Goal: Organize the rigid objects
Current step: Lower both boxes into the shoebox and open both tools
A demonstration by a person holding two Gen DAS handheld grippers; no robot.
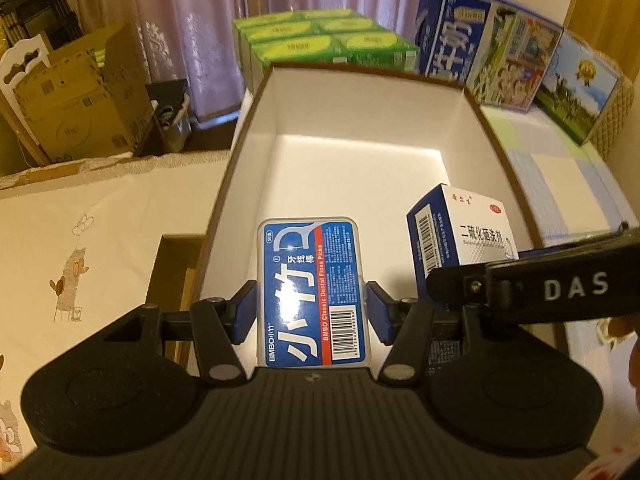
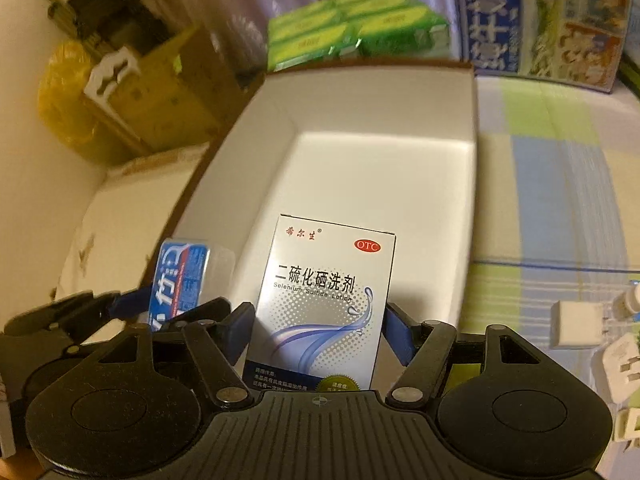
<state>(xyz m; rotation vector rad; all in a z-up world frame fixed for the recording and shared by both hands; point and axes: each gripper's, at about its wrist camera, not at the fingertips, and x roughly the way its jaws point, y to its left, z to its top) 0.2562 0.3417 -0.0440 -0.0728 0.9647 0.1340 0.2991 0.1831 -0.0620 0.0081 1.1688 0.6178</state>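
- Left gripper [image 1: 312, 312]: blue pads clamped on both long edges of the floss-pick case [image 1: 314, 292], a flat blue case held label up over the near end of the open box [image 1: 472, 120].
- Right gripper [image 2: 318, 332]: the lotion carton [image 2: 324, 304] stands between its pads. The left pad is against the carton's edge; the right pad shows a narrow gap — not pressing.
- Open box: white inside, dark rim, interior floor bare beyond the two items.
- Both items sit at the box's near end, side by side — floss-pick case left, lotion carton right.
- Behind the box: green cartons [image 1: 320, 38] and milk cartons [image 1: 484, 48].
- White plug adapters [image 2: 576, 324] lie on the checked cloth [image 2: 560, 200], right of the box.
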